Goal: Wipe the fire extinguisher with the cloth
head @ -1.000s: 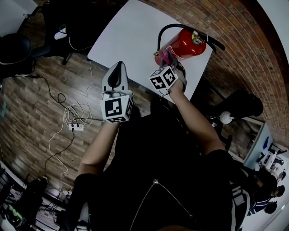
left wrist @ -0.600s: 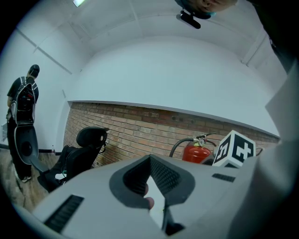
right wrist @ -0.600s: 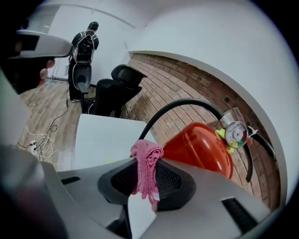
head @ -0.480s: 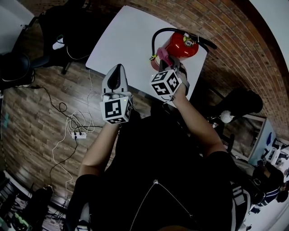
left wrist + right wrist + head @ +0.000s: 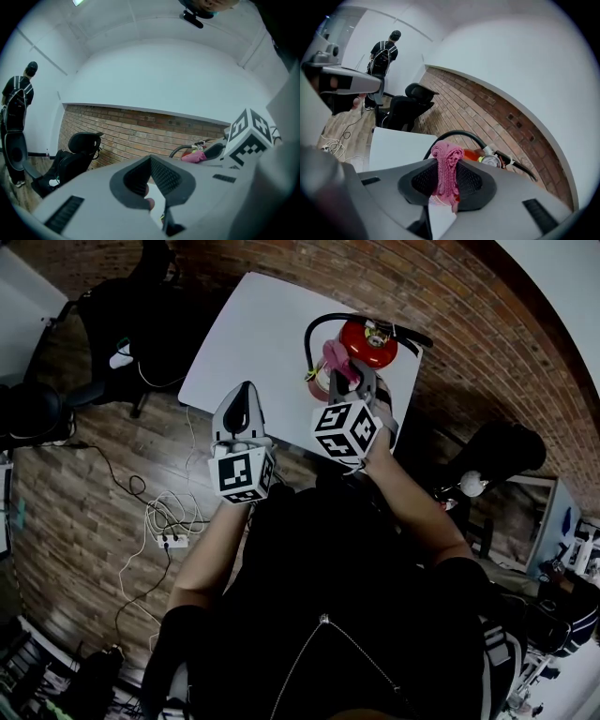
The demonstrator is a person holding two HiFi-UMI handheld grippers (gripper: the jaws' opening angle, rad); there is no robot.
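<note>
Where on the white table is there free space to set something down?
The left and middle of the table are bare, up to the brick wall. Only the right corner is crowded: the fire extinguisher, its hose, and the right gripper holding the cloth.

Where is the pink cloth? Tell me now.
The pink cloth is pinched in the right tool, upper middle of the head view, beside the red fire extinguisher.

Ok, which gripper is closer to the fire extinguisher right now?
Right. The right gripper, shut on the pink cloth, is at the top of the fire extinguisher. The left gripper, shut and empty, is well off to its left by the table edge.
</note>
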